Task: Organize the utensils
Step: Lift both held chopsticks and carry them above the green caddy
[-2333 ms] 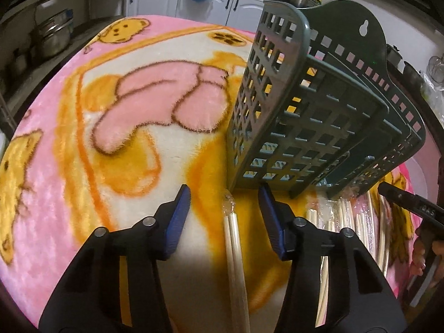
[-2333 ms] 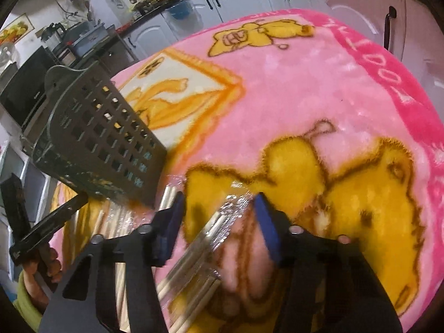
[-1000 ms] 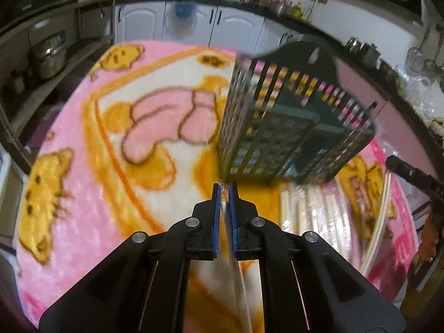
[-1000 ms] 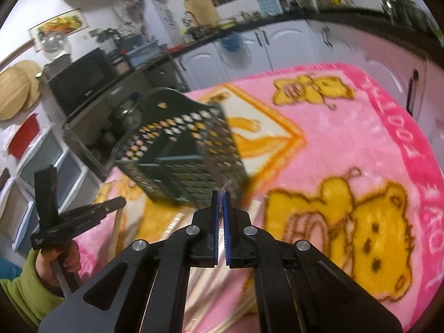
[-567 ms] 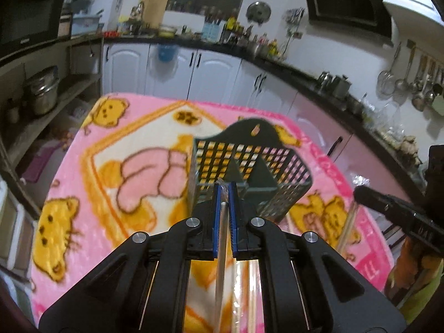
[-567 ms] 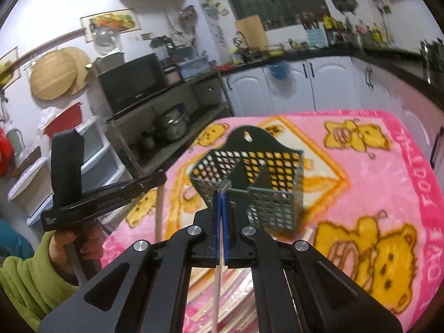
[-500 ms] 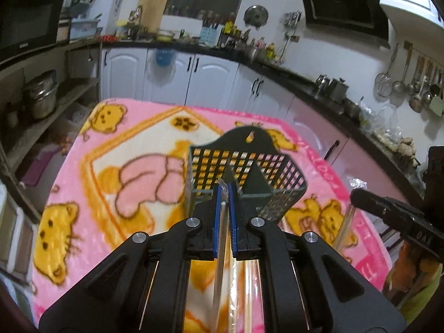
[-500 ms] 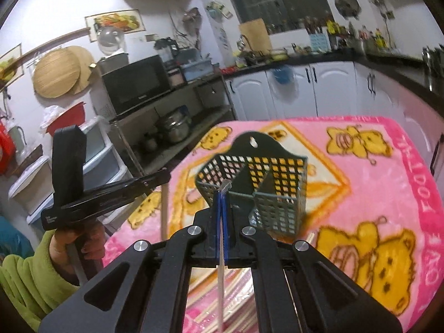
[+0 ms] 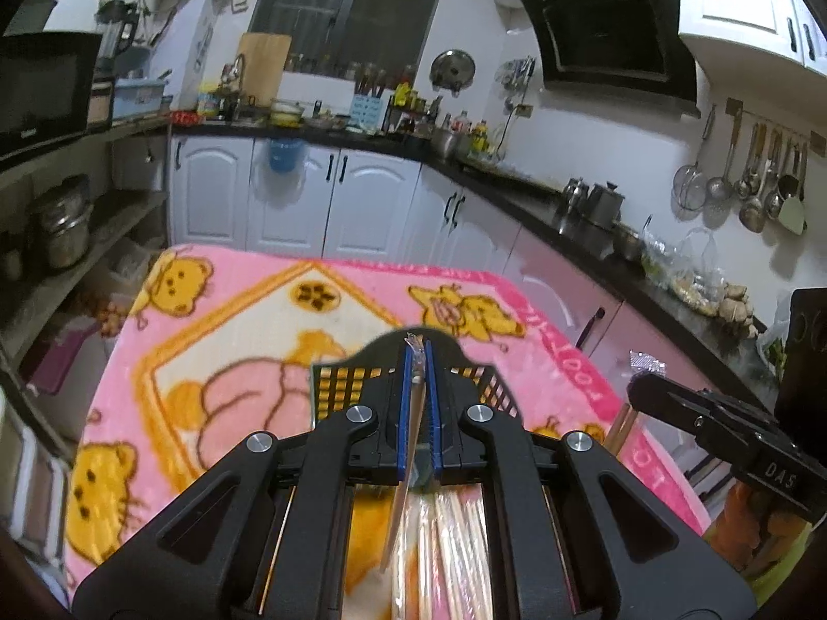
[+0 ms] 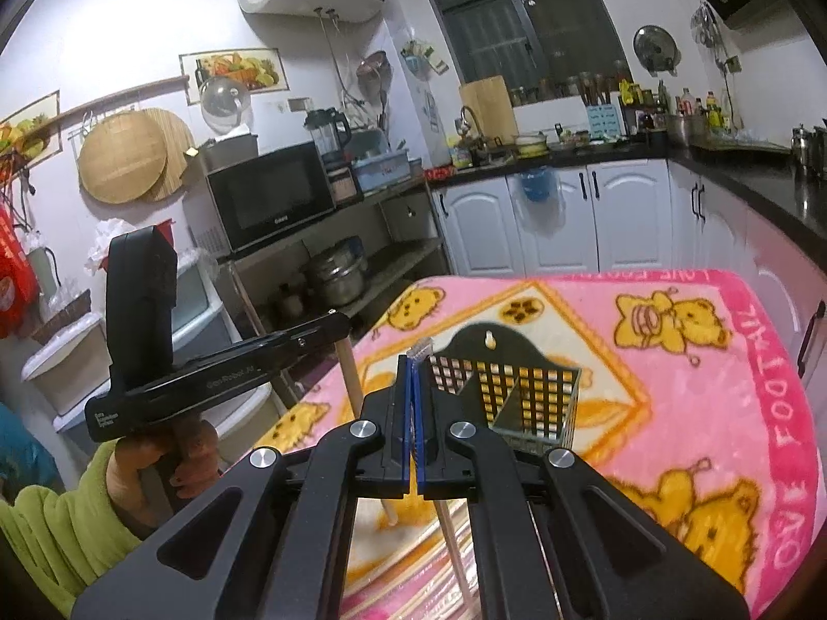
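My left gripper [image 9: 417, 361] is shut on a plastic-wrapped pair of chopsticks [image 9: 403, 491] that hangs down between its blue pads, well above the blanket. My right gripper [image 10: 413, 367] is shut on another wrapped pair of chopsticks [image 10: 454, 542], also hanging. A dark green slotted utensil basket [image 10: 522, 392] stands upright on the blanket ahead of both; in the left wrist view the basket [image 9: 336, 387] is half hidden behind the fingers. Several more wrapped chopsticks [image 9: 455, 542] lie on the blanket below. The left gripper [image 10: 338, 323] appears at left in the right wrist view, and the right gripper [image 9: 641, 392] at right in the left wrist view.
A pink bear-print blanket [image 9: 217, 341] covers the table. White cabinets [image 9: 289, 201] and a black counter with pots and bottles run behind and to the right. A shelf with a microwave [image 10: 274, 196] stands left. A hand in a green sleeve [image 10: 62, 527] holds the left gripper.
Both grippers closed on wrapped chopsticks, then rose and tilted upward, lifting them off the blanket. The basket now sits lower and smaller in both views.
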### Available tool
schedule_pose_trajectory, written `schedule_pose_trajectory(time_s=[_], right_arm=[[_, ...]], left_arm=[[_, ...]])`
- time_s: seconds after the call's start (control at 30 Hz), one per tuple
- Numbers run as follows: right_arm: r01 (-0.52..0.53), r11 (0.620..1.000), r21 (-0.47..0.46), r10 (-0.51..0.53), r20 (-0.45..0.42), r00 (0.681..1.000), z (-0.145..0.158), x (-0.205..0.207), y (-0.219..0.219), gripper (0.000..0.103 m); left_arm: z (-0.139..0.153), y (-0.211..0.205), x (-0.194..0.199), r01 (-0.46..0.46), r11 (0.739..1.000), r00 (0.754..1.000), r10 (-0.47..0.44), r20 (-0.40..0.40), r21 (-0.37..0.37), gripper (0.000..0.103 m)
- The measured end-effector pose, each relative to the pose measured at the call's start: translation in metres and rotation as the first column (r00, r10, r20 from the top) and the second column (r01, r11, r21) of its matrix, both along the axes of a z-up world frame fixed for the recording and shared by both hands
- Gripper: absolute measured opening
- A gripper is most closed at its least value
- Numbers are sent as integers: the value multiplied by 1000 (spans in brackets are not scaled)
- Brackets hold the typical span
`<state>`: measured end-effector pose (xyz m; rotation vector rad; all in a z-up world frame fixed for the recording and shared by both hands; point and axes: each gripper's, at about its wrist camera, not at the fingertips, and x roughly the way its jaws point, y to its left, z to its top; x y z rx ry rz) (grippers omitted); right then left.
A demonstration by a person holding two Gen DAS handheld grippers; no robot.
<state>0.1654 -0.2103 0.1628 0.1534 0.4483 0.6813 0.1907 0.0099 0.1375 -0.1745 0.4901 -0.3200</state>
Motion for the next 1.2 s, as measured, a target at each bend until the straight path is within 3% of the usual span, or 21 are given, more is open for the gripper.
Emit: schedule_pose_trajectory(time_s=[0.7, 0.9, 1.2], right_arm=[[66, 993, 94, -82, 176, 981, 80, 42, -6, 1], [93, 991, 101, -110, 181, 977, 80, 63, -3, 1], [149, 986, 71, -158, 148, 976, 48, 88, 2, 1]], left_arm=[[72, -3, 40, -83, 996, 975, 86, 203, -24, 3], [65, -3, 57, -93, 995, 974, 99, 206, -37, 3], [30, -6, 69, -83, 996, 980, 88, 176, -35, 3]])
